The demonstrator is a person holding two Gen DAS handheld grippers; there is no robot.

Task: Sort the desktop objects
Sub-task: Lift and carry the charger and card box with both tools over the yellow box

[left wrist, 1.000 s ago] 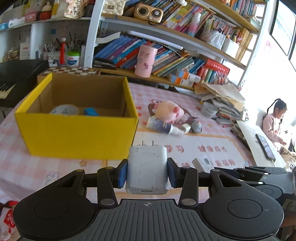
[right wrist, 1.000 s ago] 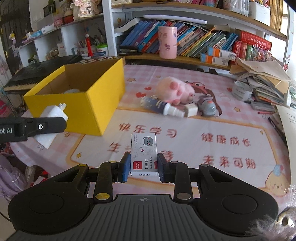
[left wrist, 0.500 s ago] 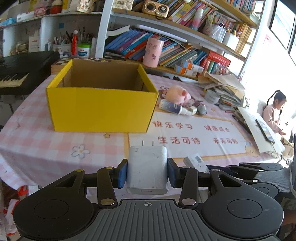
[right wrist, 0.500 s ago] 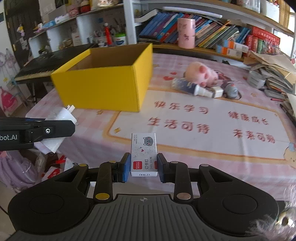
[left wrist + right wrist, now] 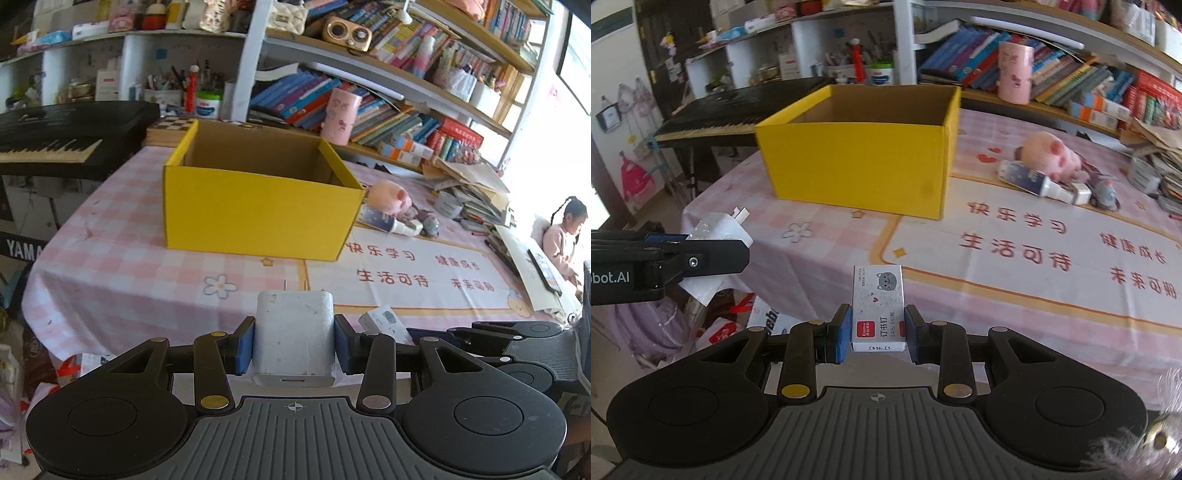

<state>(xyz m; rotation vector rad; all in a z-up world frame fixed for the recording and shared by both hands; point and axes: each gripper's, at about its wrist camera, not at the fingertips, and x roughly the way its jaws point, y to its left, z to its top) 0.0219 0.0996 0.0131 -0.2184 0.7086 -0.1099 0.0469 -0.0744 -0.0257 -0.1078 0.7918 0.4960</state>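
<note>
Left wrist view: the left gripper (image 5: 294,345) is clenched on a white charger (image 5: 294,334), prongs pointing away, at lower centre. The yellow box (image 5: 258,218) stands open on the pink tablecloth (image 5: 118,266) at frame centre.

Right wrist view: the right gripper (image 5: 875,334) grasps a staple box (image 5: 878,306) upright at lower centre. The yellow box sits upper centre; a plush pig (image 5: 1049,155) and spray bottle (image 5: 1030,179) lie at right
</note>
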